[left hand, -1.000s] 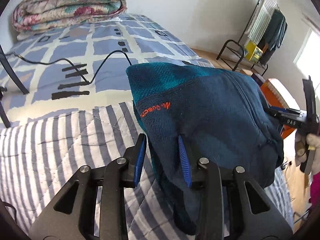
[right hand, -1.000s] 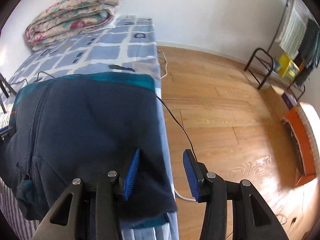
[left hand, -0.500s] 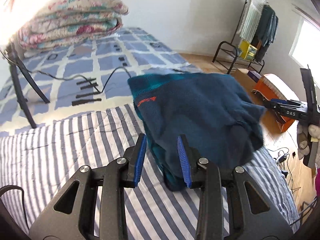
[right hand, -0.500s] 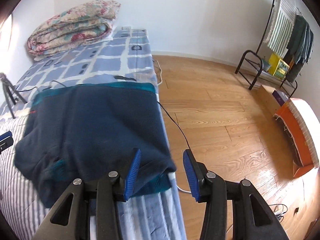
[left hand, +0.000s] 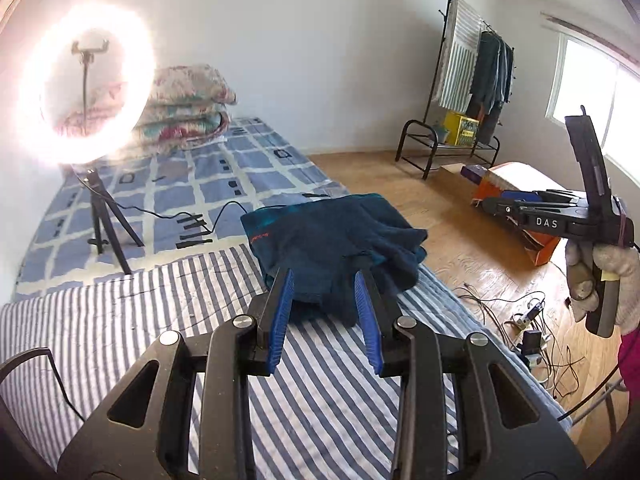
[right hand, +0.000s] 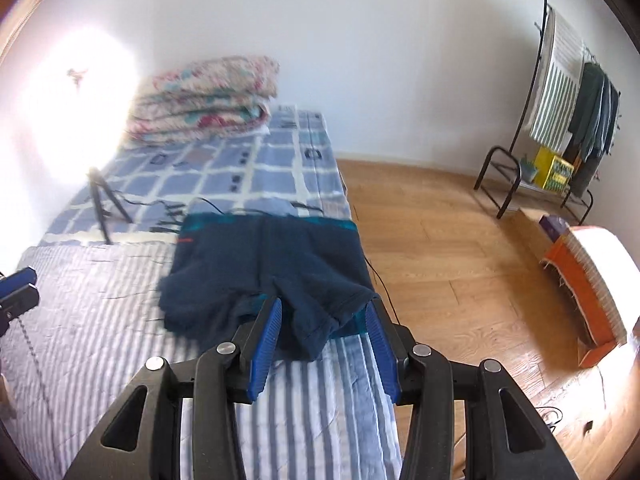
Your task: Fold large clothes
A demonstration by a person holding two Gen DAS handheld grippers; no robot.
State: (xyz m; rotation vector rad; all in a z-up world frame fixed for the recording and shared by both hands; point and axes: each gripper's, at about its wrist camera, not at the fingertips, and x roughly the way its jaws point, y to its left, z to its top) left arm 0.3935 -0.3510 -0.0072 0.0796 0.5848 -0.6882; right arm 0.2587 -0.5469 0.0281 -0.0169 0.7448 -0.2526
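Observation:
A folded dark blue fleece jacket [left hand: 332, 240] with teal trim and a small orange logo lies on the striped bed cover [left hand: 120, 320] near the bed's right edge. It also shows in the right wrist view [right hand: 272, 268]. My left gripper [left hand: 325, 280] is open and empty, held back from the jacket's near edge. My right gripper [right hand: 325, 306] is open and empty, also back from the jacket. The right gripper shows in the left wrist view [left hand: 496, 204], held in a gloved hand off the bed's right side.
A lit ring light on a tripod [left hand: 100, 208] stands on the blue checked sheet [left hand: 248, 168], its cable running toward the jacket. A folded floral quilt [left hand: 184, 112] lies at the bed's far end. A clothes rack [right hand: 560, 120], an orange box [right hand: 588, 292] and floor cables [left hand: 532, 320] are on the right.
Both grippers have let go of the jacket and pulled back and up. The jacket now lies folded on the bed; the ring light has come into view.

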